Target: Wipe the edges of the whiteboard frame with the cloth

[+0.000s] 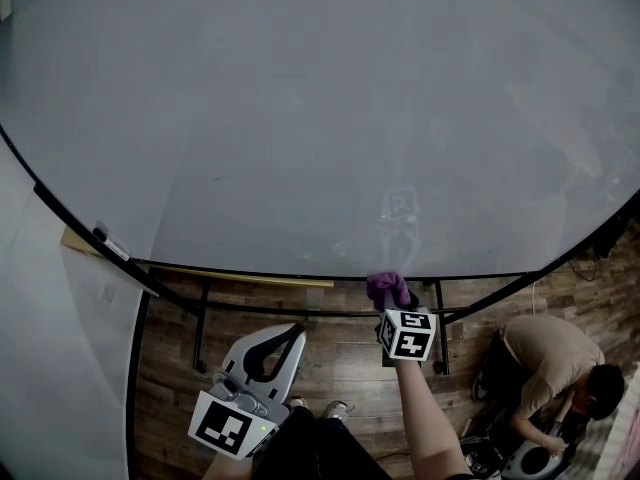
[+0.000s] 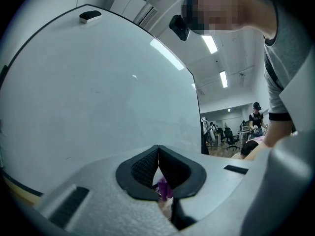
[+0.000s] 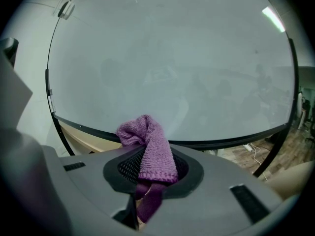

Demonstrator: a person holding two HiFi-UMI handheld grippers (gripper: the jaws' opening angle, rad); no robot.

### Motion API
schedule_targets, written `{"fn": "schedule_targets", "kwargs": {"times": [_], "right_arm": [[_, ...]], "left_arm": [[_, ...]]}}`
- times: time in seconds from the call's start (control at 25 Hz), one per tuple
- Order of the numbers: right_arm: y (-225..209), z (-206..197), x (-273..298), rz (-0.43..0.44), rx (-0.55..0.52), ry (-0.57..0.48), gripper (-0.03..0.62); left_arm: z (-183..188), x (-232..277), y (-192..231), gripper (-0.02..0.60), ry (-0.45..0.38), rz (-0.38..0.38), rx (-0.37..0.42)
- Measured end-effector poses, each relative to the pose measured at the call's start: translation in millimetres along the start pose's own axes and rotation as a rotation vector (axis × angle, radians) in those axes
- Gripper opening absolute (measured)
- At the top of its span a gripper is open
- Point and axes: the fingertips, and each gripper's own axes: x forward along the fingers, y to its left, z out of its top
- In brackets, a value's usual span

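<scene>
R gripper (image 3: 153, 173) clamped on purple cloth (image 3: 150, 141), right by bottom edge of whiteboard frame (image 1: 250, 271). L gripper (image 2: 158, 151) jaws closed, nothing gripped, held lower.

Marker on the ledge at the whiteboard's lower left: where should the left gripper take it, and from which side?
Take the marker mid-barrel, with the jaws across its narrow white body and clear of the black cap. It lies flat along the ledge beside the frame, so come in from the open room side. The left gripper is shut and empty, so open it first.
</scene>
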Motion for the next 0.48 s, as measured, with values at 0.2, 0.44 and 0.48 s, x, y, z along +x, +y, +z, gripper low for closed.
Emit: {"fn": "schedule_targets", "kwargs": {"times": [0.2,0.44,0.48], "right_arm": [[0.0,-1.6,-0.9,-0.047,0.029,0.017,0.075],[-0.4,0.2,-0.7,-0.091,0.042,0.009,0.075],[-0.2,0.8,0.1,-0.093,0.045,0.006,0.075]], "left_arm": [[2.2,5.3,4.2,0.017,0.008,-0.082,-0.009],[-3.2,5.4,12.6,0.017,0.013,-0.150,-0.003],[-4.0,5.4,14.6,0.017,0.013,-0.155,0.003]]}}
